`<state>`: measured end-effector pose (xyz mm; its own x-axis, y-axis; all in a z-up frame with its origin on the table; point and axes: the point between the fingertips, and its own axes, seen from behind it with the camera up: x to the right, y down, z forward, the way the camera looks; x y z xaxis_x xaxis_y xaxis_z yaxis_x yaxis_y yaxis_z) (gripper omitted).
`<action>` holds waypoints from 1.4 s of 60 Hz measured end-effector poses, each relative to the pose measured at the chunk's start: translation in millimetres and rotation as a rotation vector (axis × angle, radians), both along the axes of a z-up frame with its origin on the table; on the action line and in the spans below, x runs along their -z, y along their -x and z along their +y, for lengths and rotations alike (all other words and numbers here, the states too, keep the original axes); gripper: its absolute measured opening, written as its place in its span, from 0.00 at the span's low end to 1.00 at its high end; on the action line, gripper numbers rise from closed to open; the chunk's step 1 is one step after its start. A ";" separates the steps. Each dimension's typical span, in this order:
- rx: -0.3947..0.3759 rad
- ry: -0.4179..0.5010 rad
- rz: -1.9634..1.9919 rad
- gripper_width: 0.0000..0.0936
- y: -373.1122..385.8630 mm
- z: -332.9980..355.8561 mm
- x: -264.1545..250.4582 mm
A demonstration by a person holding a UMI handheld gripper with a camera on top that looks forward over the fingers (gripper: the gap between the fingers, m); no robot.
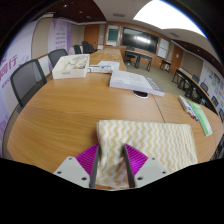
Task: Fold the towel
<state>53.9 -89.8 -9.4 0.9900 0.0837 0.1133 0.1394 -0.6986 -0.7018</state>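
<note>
Your claw (111,163) is pinching the towel (140,145): both purple pads (88,157) press a fold of the near-left corner between them, and the cloth bunches up and runs down between the fingers.

The towel is a cream and yellow chevron piece lying flat on the wooden surface (70,110). From the pinched corner the rest of it spreads ahead and to the right, so its long axis runs left-right across your view and the free bulk sits right of the claw. The far edge is just beyond the fingertips; the right end lies well off toward the green folder (200,115).

My read: the fold direction hinges on that. The corner you hold has to travel right, along the long axis, toward the far short edge.

Relative to the towel: a white box (135,81) sits beyond it, well apart, and a second white box (72,66) lies further off to the left. Neither looks to be in the sweep path. Chairs (30,78) line the left rim of the surface.
</note>
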 end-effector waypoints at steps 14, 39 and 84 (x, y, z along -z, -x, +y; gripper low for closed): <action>-0.073 0.032 -0.050 0.03 -9.5 -0.4 -3.3; -0.214 -0.029 0.443 0.03 53.4 -27.5 -144.5; -0.039 -0.085 0.096 0.91 -148.9 -58.7 -150.0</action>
